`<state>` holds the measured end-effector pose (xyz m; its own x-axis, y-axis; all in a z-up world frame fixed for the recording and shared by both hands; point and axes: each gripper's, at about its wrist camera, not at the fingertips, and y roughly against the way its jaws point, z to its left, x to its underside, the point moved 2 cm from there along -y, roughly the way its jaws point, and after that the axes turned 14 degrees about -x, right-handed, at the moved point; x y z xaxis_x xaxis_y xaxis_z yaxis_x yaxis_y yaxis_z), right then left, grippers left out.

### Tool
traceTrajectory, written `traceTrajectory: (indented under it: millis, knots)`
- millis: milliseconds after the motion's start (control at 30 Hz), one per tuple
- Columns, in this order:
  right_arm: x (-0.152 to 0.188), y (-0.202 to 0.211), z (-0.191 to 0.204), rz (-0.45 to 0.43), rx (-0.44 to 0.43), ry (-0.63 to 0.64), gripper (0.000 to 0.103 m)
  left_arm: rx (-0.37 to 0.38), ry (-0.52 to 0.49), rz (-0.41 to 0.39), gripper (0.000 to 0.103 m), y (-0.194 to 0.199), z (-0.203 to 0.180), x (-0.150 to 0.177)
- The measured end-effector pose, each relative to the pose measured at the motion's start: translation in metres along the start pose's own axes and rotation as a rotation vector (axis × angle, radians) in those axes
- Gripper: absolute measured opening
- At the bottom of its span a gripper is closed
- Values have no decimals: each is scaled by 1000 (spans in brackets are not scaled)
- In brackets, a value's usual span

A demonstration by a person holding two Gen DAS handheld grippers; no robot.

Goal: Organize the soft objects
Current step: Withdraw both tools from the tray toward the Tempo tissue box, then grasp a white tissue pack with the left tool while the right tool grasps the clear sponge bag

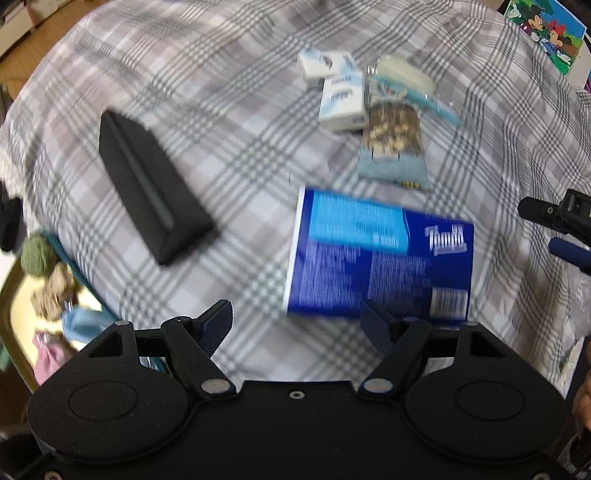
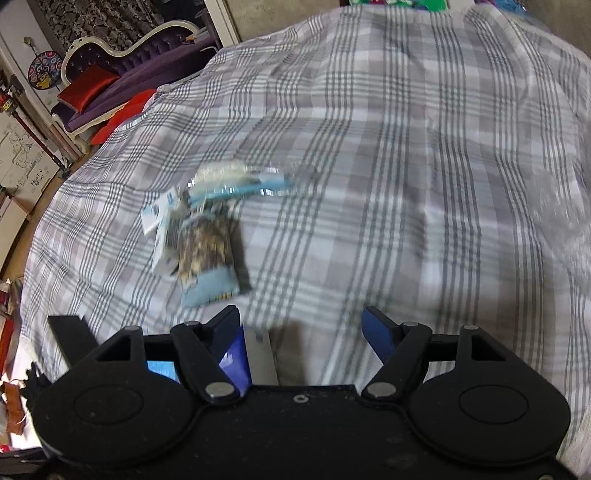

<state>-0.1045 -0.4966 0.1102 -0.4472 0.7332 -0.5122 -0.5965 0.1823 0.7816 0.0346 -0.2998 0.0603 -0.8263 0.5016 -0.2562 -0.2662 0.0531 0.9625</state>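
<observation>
A blue tissue pack lies on the plaid bed sheet, just beyond my left gripper. That gripper is open with only sheet between its fingers. Farther off sit two white tissue packs, a patterned sock pack and a clear bag with a blue strip. A long black wedge-shaped case lies to the left. My right gripper is open over bare sheet; a corner of the blue pack shows under its left finger. The sock pack and white packs lie ahead to its left.
A gold-framed mirror with knitted toys stands off the bed's left edge. A cartoon picture is at the far right. The other gripper pokes in at the right. A purple sofa with red cushions stands beyond the bed.
</observation>
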Motion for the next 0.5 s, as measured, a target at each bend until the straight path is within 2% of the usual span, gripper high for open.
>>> traceTrajectory:
  millis: [233,333,500]
  knots:
    - [-43,-36,11,17,21,50,78,-73,-39,-83,73,-10,-10,-48]
    - [-57,-52,15,29,21,75,78,-75,-57,-118,80,-17,-17,-68]
    - [-79,-82,18,64,-1,88,79,-50,-47,-118,80,-36,-32,-98]
